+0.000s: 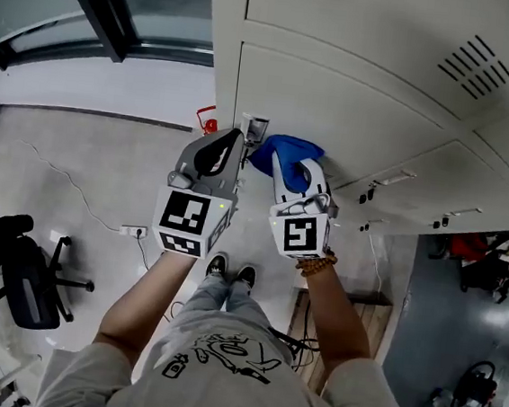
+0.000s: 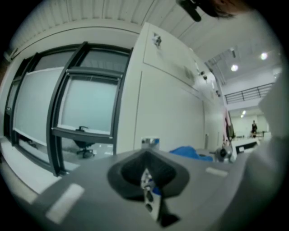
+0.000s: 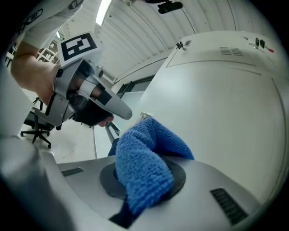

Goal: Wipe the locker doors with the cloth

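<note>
- The blue cloth point(image 3: 144, 171) is clamped in the jaws of the right gripper point(image 1: 290, 170), with its bunched end sticking out past them.
- The cloth is held against a grey locker door point(image 1: 356, 100), near the door's left edge.
- The left gripper point(image 2: 146, 180) is held just beside the cloth, off the cabinet's left corner, with its jaws closed together.

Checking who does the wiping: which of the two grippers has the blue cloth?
The right gripper: its jaws are clamped on the blue cloth. The left gripper beside it holds no cloth.
</note>
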`<state>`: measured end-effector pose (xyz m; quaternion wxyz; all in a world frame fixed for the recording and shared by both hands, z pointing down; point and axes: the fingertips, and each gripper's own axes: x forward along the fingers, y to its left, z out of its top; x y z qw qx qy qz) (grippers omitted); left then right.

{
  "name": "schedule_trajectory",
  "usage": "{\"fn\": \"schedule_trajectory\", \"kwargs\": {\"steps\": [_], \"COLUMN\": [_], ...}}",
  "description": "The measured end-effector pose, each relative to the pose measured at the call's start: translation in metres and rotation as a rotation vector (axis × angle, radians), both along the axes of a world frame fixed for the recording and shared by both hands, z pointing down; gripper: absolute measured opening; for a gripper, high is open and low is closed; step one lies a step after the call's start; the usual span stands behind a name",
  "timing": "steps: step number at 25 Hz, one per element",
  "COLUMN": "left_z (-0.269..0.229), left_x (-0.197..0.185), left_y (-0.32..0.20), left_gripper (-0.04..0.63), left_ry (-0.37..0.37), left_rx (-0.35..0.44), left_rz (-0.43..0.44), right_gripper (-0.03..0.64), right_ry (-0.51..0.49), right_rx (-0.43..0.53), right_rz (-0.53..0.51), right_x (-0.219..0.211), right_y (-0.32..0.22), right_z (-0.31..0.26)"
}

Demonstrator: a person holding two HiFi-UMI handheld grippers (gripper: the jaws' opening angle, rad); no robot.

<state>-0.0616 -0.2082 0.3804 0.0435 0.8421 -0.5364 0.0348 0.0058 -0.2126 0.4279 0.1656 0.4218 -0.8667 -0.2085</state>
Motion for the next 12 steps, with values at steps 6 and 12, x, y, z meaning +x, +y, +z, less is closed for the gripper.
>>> {"fn": "schedule_trajectory", "kwargs": {"steps": [6,12], "left_z": [-0.056,-0.105], "left_x": [0.005,0.013], "left_y": [0.005,0.009], "left_gripper": [0.003,0.003], "left_ry": [-0.005,-0.018], "left_rx": [0.068,0.133], "left_rz": [0.042,0.071], "right_gripper": [0.032,0.032], "right_ry": [-0.105,-0.154], "right_rx": [0.099,0.142], "right_rz": [-0.043,-0.058], "right_x": [-0.009,-0.010], "right_y": [0.003,0.007], "right_z": [-0.093,-0.162]}}
